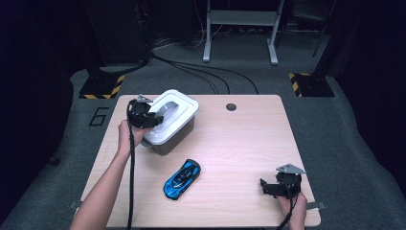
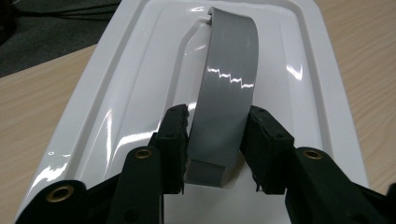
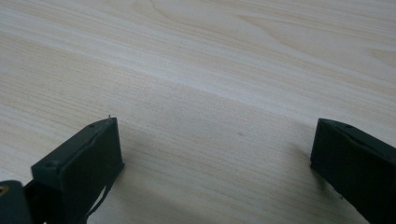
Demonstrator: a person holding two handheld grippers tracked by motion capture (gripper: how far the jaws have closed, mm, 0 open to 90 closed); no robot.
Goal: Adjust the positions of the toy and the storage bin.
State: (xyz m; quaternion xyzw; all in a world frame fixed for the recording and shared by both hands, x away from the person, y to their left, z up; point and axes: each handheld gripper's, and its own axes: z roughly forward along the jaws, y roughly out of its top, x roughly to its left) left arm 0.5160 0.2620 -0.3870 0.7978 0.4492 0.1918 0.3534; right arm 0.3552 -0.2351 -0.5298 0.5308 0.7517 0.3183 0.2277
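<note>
A pale wood-grain table [image 1: 239, 143], matt and rectangular with rounded corners, carries every item in play. Toward its far left corner stands a grey plastic box [image 1: 178, 136] closed by a glossy white lid [image 2: 140, 93], rectangular with a raised rim and a stepped, recessed centre. Across that recess arches a smooth grey handle [image 2: 229, 88], a flat curved strap that catches the light. The left gripper [image 2: 217, 140] is clamped on this handle near its closer end, one black pad pressed to each edge of the strap. The lid appears seated on the box, so the grasp is judged made and the lifting of the lid yet to come. Near the middle of the table, toward the person's side and well apart from the box, lies a shiny blue toy car [image 1: 182, 178] with a dark roof, untouched; placing it in the box may be what remains. The right gripper [image 3: 215, 154] rests low over bare wood at the near right corner, jaws wide apart and holding nothing.
</note>
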